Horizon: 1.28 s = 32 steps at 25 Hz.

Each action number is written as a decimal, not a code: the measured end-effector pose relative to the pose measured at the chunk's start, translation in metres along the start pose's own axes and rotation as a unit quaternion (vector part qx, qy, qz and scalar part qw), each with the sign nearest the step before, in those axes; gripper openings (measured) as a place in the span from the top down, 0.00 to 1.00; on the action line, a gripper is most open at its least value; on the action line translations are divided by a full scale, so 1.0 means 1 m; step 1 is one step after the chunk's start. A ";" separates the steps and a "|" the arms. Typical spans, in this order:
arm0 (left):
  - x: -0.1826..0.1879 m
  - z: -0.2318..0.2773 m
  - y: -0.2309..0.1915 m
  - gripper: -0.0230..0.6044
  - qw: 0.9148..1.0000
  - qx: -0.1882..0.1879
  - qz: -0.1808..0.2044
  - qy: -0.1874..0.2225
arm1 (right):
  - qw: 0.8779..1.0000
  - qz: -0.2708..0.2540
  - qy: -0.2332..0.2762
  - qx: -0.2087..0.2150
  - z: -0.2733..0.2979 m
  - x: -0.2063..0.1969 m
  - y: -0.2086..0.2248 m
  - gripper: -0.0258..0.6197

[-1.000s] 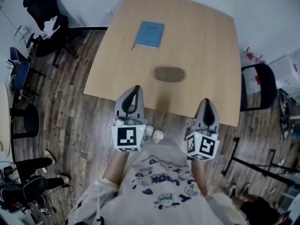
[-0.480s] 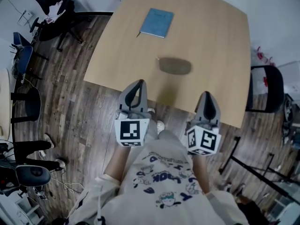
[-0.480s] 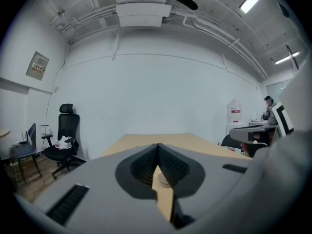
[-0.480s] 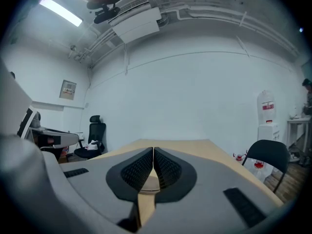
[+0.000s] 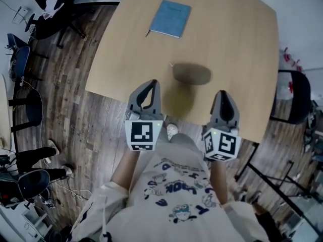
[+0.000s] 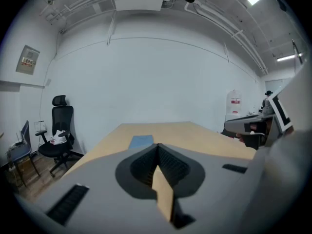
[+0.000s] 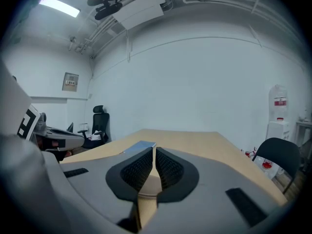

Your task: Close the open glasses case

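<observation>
The glasses case (image 5: 192, 74) is a dark grey-brown oval lying on the wooden table (image 5: 237, 44), near its front half. It is blurred, so I cannot make out how its lid stands. My left gripper (image 5: 150, 83) is shut and empty, its tips over the table's near edge, left of and short of the case. My right gripper (image 5: 222, 94) is shut and empty too, right of the case and nearer to me. In the left gripper view the shut left gripper (image 6: 157, 146) hides the case. In the right gripper view the right gripper (image 7: 153, 150) points along the tabletop.
A blue notebook (image 5: 174, 19) lies farther back on the table, also seen as the notebook (image 6: 141, 141) and the notebook (image 7: 141, 145). Black office chairs stand at the left (image 5: 48, 11) and the right (image 5: 298, 92). The floor is dark wood planks.
Both grippers have moved forward and down toward the table's near edge, staying shut. The case and notebook lie where they were.
</observation>
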<state>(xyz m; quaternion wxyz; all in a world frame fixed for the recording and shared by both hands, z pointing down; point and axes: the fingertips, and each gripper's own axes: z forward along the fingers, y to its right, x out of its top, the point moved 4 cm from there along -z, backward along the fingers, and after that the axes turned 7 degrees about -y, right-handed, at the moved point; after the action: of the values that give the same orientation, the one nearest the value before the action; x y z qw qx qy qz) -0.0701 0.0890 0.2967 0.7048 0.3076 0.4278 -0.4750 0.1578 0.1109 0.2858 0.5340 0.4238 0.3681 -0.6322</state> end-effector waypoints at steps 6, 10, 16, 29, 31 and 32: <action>-0.014 0.061 -0.008 0.96 0.993 -0.073 0.061 -0.064 | 0.999 -0.010 -0.044 0.003 0.051 0.002 0.005 0.96; -0.042 0.095 -0.005 0.96 0.976 -0.138 0.109 -0.130 | 0.996 -0.024 -0.079 0.014 0.072 -0.002 0.008 0.96; -0.065 0.136 0.001 0.93 0.934 -0.222 0.206 -0.189 | 0.991 -0.043 -0.124 0.034 0.098 -0.015 0.012 0.92; -0.068 0.178 0.034 0.76 0.753 -0.330 0.526 -0.218 | 0.959 -0.093 -0.226 0.143 0.117 -0.035 0.005 0.74; -0.066 0.180 0.036 0.76 0.731 -0.338 0.553 -0.215 | 0.951 -0.107 -0.240 0.164 0.121 -0.037 0.000 0.72; -0.067 0.178 0.039 0.76 0.723 -0.345 0.560 -0.213 | 0.946 -0.118 -0.247 0.172 0.120 -0.041 -0.001 0.71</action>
<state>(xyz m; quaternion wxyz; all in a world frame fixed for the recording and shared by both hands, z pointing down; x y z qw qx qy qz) 0.0096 -0.0193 0.4370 0.9726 0.1171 0.1504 0.1333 0.1426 0.0157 0.3679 0.4483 0.2937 0.1577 -0.8294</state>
